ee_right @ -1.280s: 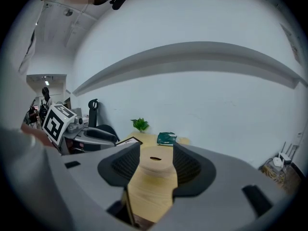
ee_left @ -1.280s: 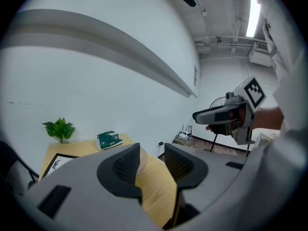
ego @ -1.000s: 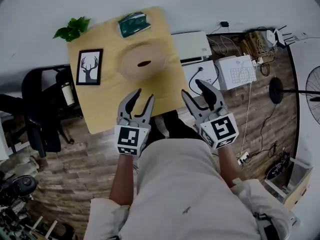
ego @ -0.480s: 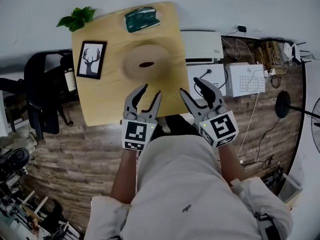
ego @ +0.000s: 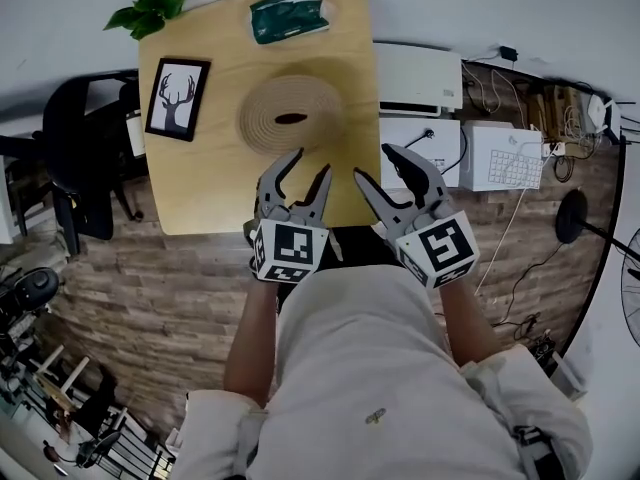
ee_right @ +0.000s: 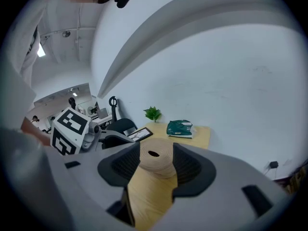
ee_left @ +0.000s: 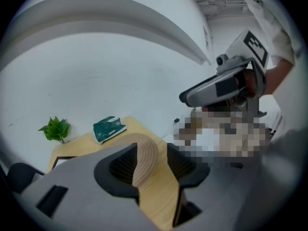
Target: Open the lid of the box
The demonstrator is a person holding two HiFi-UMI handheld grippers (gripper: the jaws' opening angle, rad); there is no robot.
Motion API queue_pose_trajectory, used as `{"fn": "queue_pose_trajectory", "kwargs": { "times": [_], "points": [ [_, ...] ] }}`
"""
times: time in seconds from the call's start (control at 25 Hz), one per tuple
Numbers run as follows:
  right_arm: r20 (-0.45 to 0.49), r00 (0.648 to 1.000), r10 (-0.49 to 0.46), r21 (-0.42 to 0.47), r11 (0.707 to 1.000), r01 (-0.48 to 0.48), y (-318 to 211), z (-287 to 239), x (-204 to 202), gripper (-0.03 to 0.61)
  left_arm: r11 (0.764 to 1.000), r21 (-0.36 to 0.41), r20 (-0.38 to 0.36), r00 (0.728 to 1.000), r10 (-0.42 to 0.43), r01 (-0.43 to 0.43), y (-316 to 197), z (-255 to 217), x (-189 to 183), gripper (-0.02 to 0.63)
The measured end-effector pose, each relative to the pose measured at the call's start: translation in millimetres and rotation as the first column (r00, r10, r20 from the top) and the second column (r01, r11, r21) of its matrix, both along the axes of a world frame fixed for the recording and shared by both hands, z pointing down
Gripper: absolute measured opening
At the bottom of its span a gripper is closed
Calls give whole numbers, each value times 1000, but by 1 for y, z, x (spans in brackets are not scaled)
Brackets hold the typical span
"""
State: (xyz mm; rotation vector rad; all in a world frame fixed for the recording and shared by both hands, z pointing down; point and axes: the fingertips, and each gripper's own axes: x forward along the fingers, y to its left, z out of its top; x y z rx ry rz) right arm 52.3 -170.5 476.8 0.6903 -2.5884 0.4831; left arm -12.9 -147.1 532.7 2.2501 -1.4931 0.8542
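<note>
A round woven box (ego: pixel 291 115) with a hole in the middle of its lid stands shut on the wooden table (ego: pixel 210 188). Both grippers hover over the table's near edge, short of the box. My left gripper (ego: pixel 310 162) has its jaws opening, nothing between them; the left gripper view shows the box (ee_left: pixel 146 150) beyond the gap of the left gripper (ee_left: pixel 151 170). My right gripper (ego: pixel 375 161) is open and empty too. In the right gripper view the box (ee_right: pixel 156 160) sits ahead, framed by the jaws of the right gripper (ee_right: pixel 155 150).
A green packet (ego: pixel 288 15) lies at the table's far edge, a deer picture (ego: pixel 178 99) and a plant (ego: pixel 147 10) at its left. A black chair (ego: pixel 75 168) stands left of the table. White appliances (ego: pixel 420 78) and cables sit on the floor at right.
Both grippers have come forward over the table's near edge towards the box. The left jaws stand a little wider apart than before.
</note>
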Motion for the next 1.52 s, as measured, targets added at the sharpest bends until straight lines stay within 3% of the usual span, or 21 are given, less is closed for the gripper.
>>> {"fn": "queue_pose_trajectory", "kwargs": {
  "times": [0.36, 0.6, 0.88, 1.52],
  "points": [
    [10, 1000, -23, -23, 999, 23, -14, 12, 7, 198, 997, -74, 140, 989, 44, -34, -17, 47, 3, 193],
    [2, 999, -39, -42, 998, 40, -13, 20, 8, 198, 990, -101, 259, 959, 118, -94, -20, 68, 8, 199],
    [-9, 1000, -30, -55, 998, 29, -10, 26, 9, 196, 993, -84, 355, 929, 108, -83, -26, 91, 1, 201],
    [-20, 1000, -12, -67, 998, 11, -10, 31, 13, 196, 993, -74, 399, 910, 115, -93, -29, 102, -5, 190]
  ]
}}
